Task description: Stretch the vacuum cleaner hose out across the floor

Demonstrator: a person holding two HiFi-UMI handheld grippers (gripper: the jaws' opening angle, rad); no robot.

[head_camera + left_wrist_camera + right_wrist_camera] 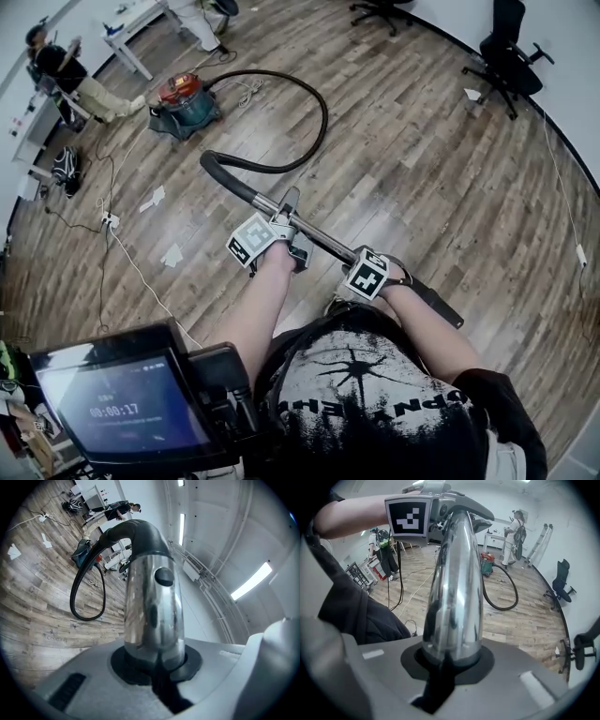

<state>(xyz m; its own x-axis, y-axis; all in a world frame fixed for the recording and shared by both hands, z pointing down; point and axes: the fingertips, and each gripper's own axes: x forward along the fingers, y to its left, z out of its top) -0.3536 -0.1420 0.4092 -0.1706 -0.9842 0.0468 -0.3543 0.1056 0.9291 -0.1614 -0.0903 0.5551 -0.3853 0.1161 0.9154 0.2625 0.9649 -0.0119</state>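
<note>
Both clamped on the chrome wand [330,243], the left tool [296,234] and right tool [397,279] sit spaced along it for a firm two-handed pull, since the hose [315,111] lies curled on the floor [431,150] beside the vacuum cleaner canister [185,101].

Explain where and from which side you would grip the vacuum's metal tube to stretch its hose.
Probably the straight metal tube, not the black bend: it is rigid and round, so jaws close squarely across it. Come from the end away from the vacuum, where the left gripper and right gripper clamp it, so pulling draws the looped hose straight.
</note>
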